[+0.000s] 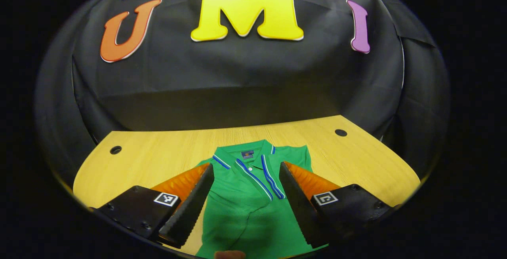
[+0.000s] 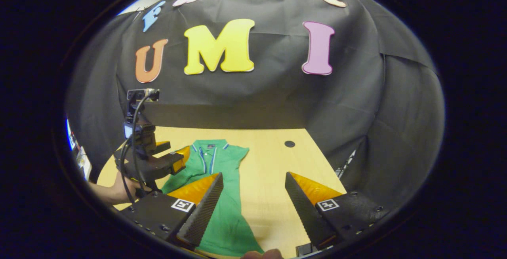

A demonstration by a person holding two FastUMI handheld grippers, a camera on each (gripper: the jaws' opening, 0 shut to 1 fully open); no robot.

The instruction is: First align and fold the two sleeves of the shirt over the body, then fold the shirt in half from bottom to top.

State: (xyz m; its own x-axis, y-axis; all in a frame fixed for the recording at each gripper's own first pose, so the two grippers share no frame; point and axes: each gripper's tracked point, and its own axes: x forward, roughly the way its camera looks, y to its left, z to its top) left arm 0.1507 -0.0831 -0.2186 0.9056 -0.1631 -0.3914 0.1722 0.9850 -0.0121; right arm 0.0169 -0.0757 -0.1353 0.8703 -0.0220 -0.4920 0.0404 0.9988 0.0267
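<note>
Backdrop: black cloth (image 1: 237,77) hangs behind and around a pale wooden worktop (image 1: 158,156), which has a small round hole near each far corner.
Shirt: a green polo shirt (image 1: 245,195) with blue and white striped collar trim lies flat on the worktop, collar toward the cloth at 12 o'clock, hem toward the near edge at 6 o'clock. In the right gripper view it looks narrow, its sides drawn in over the body (image 2: 222,195).
Left gripper: the left gripper (image 1: 246,172) hangs above the shirt's chest with its fingers spread wide and nothing between them; collar and placket show in the gap. In the right gripper view it sits at 9 o'clock (image 2: 174,160), over the shirt's left edge, held by a hand (image 2: 119,189), with a small camera on top.
Right gripper: the right gripper (image 2: 253,179) is also spread wide, gripping nothing. Its left finger overlaps the shirt's lower half; its right finger is over bare worktop, with the shirt's right edge in the gap between.
</note>
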